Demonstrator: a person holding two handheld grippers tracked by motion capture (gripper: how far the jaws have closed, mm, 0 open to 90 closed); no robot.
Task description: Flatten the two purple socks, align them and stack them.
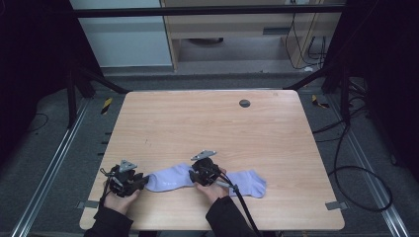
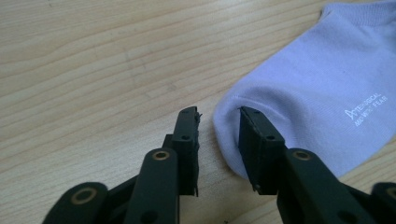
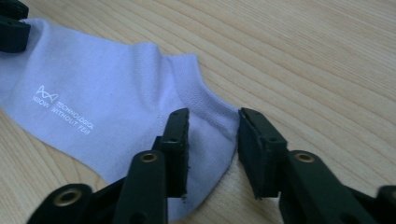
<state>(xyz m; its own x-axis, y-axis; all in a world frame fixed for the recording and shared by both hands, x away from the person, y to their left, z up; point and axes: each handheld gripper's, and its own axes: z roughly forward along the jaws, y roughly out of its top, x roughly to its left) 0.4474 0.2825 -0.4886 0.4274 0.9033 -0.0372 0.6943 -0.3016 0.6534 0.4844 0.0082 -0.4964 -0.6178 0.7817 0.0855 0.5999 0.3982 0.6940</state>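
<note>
A lilac sock [image 1: 168, 179] lies flat near the table's front edge, with white lettering [image 2: 363, 108] printed on it. My left gripper [image 1: 143, 181] stands open at its left end. The rounded toe end [image 2: 229, 126] reaches into the gap of the left gripper [image 2: 218, 116], apart from both jaws. At the sock's other end my right gripper [image 1: 194, 177] is open. In the right gripper view the ribbed cuff edge [image 3: 212, 121] lies between the jaws of the right gripper [image 3: 214, 119], unpinched. The left gripper's jaw [image 3: 11, 28] shows at the sock's far end.
A second lilac sock [image 1: 249, 183] lies right of the right hand, partly under it. The wooden table [image 1: 207, 123] has a dark round cap [image 1: 244, 103] near its far edge. A black cable [image 1: 244, 207] trails from the right gripper over the front edge.
</note>
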